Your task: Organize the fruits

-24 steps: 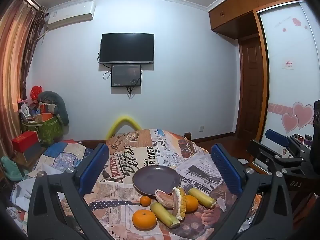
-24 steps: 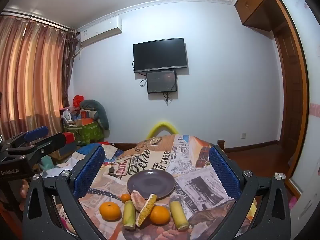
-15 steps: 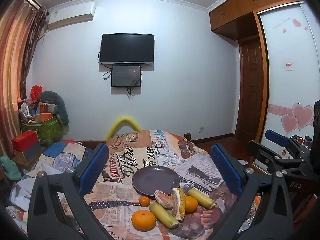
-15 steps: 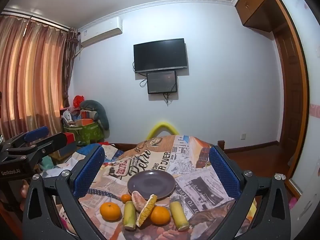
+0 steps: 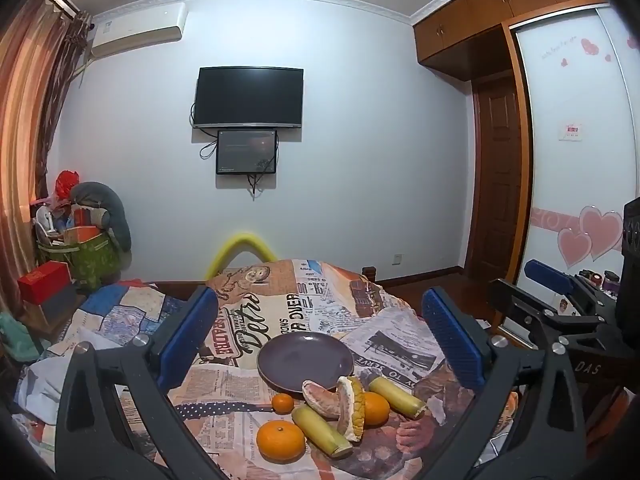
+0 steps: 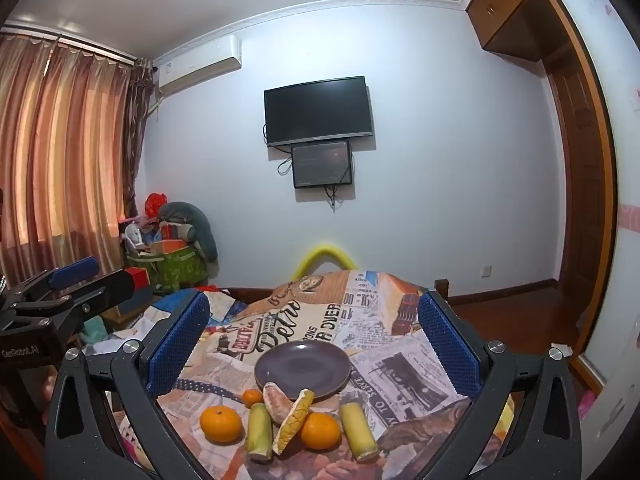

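Note:
A dark purple plate (image 5: 305, 357) (image 6: 302, 368) lies bare on a newspaper-print cloth (image 5: 256, 320). In front of it lie a big orange (image 5: 280, 440) (image 6: 221, 424), a small orange (image 5: 283, 403) (image 6: 252, 397), a third orange (image 5: 376, 408) (image 6: 320, 430), two green-yellow stalk pieces (image 5: 320, 428) (image 5: 394, 392), a peeled pomelo segment (image 5: 320, 398) (image 6: 278, 402) and a pomelo rind piece (image 5: 352, 408) (image 6: 294, 420). My left gripper (image 5: 320, 336) and right gripper (image 6: 314, 340) hover before the fruit, both open and empty.
The cloth covers a table; a yellow chair back (image 5: 240, 248) stands behind it. Bags and boxes (image 5: 80, 248) pile up at the left wall. A television (image 5: 248, 96) hangs on the far wall, with a wardrobe and door (image 5: 500, 200) on the right.

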`<act>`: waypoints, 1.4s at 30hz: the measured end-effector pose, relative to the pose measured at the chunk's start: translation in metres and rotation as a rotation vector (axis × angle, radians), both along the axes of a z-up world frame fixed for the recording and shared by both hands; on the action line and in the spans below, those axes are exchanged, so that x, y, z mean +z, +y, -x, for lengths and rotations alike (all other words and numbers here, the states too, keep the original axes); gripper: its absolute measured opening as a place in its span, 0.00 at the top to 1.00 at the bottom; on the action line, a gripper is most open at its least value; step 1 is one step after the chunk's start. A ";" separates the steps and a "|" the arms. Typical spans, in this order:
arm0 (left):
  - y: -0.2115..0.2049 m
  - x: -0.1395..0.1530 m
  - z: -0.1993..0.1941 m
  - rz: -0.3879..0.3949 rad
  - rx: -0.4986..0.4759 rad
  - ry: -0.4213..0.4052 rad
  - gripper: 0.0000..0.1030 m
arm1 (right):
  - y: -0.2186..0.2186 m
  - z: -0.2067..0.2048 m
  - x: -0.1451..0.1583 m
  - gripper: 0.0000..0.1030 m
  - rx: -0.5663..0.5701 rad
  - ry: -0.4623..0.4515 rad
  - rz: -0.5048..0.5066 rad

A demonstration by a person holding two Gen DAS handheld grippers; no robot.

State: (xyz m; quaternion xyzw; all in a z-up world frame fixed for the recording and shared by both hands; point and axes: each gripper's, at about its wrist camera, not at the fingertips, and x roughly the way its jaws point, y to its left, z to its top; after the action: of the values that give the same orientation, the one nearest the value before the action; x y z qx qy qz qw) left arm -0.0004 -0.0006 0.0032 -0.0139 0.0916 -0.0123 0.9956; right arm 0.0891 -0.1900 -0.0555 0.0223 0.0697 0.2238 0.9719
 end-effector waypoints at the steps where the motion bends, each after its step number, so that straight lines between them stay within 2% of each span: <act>1: 0.000 0.000 -0.001 0.000 0.000 0.001 0.00 | 0.000 0.000 0.000 0.00 0.000 0.000 0.000; 42: 0.003 -0.010 -0.007 0.015 -0.002 0.014 0.00 | -0.004 -0.005 -0.003 0.00 0.003 0.012 0.000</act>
State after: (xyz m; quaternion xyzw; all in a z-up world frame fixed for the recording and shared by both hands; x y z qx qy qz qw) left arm 0.0063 0.0026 -0.0068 -0.0214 0.0984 -0.0141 0.9948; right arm 0.0944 -0.1940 -0.0585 0.0233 0.0754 0.2251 0.9711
